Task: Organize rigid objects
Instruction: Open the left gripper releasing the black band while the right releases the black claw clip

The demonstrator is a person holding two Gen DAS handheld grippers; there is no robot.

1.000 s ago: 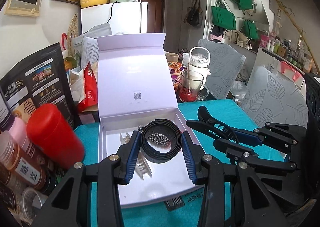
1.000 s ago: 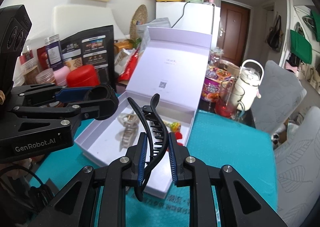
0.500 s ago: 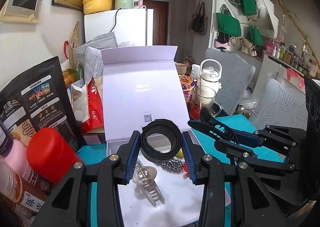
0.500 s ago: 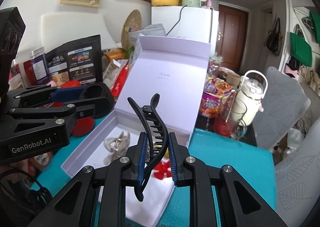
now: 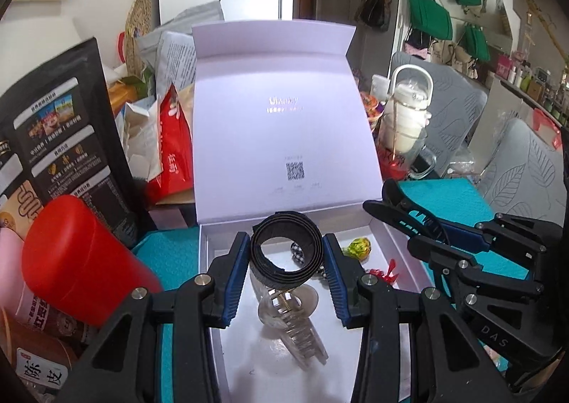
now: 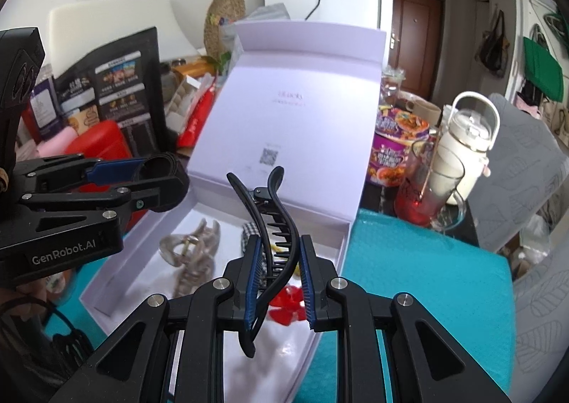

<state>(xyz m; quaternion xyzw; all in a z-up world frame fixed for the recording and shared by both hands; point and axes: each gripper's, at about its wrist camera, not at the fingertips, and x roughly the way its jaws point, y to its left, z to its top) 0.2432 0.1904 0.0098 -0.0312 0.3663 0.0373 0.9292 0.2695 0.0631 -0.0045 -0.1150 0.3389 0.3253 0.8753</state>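
Note:
My left gripper (image 5: 286, 253) is shut on a rolled black strap (image 5: 286, 249) and holds it above the open white box (image 5: 402, 253). My right gripper (image 6: 278, 264) is shut on a black toothed hair clip (image 6: 270, 225), over the box's right part (image 6: 330, 260); the clip also shows in the left wrist view (image 5: 405, 214). Inside the box lie a clear claw clip (image 5: 295, 324), a checkered item (image 5: 298, 250), a yellow-green sweet (image 5: 359, 246) and a red wrapped sweet (image 5: 386, 269). The box's lid (image 5: 281, 118) stands upright behind.
A red canister (image 5: 78, 260) and a black snack bag (image 5: 64, 139) crowd the box's left. A glass mug (image 6: 426, 189), a white bottle (image 6: 466, 139) and a noodle cup (image 6: 394, 150) stand at the right. Teal mat (image 6: 419, 282) covers the table.
Both grippers have moved forward and lower toward the box, so more of the box's inside shows. Both keep their hold on the strap and the hair clip.

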